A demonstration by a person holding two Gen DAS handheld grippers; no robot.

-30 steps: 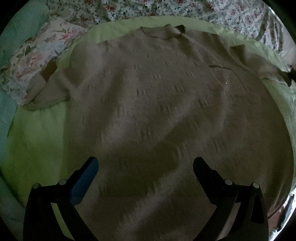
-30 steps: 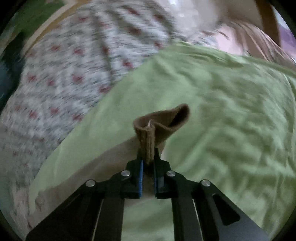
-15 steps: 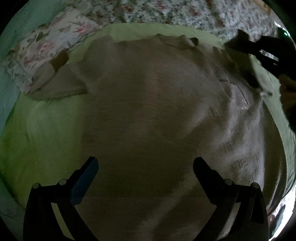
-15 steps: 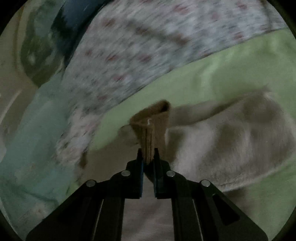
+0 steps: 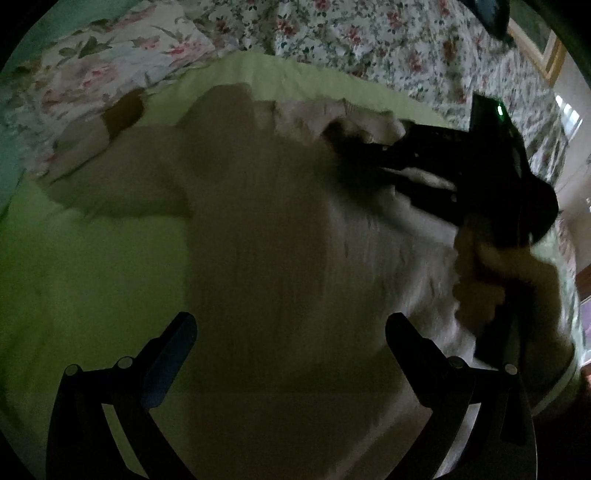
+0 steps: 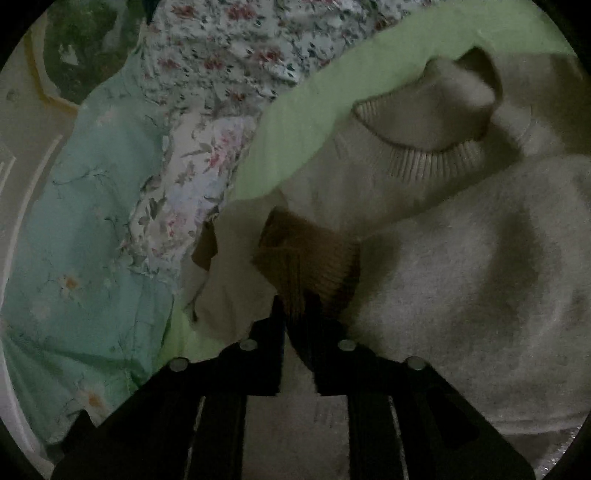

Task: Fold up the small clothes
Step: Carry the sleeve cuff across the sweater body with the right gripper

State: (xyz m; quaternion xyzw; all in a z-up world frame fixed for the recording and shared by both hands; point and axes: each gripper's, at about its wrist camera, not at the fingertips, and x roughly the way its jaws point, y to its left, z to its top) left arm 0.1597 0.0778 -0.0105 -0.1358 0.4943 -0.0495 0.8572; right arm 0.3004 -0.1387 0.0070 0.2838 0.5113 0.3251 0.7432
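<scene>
A beige knit sweater [image 5: 277, 221] lies flat on a green sheet [image 5: 92, 258]. Its one sleeve [image 5: 110, 166] stretches out to the left and ends in a brown cuff [image 5: 123, 112]. My left gripper [image 5: 291, 332] hangs open above the sweater's lower part, with nothing between its fingers. In the right wrist view the other sleeve is folded across the sweater [image 6: 461, 258], below the ribbed collar [image 6: 424, 147]. Its brown cuff [image 6: 306, 254] sits between the fingers of my right gripper [image 6: 299, 317], whose jaws are opening. The right gripper [image 5: 343, 140] also shows in the left wrist view, held by a hand [image 5: 480, 266].
Floral bedding [image 5: 369, 33] lies bunched beyond the sheet's far edge. A mint-green cloth [image 6: 81, 221] and more floral fabric [image 6: 221, 55] lie at the left beside the outstretched sleeve's cuff [image 6: 203, 247]. Bare green sheet [image 6: 314, 92] shows above the collar.
The right gripper swept the sleeve cuff across the sweater toward the other sleeve, and its jaws have parted. The left gripper drifted, so the sweater now sits further right in its view.
</scene>
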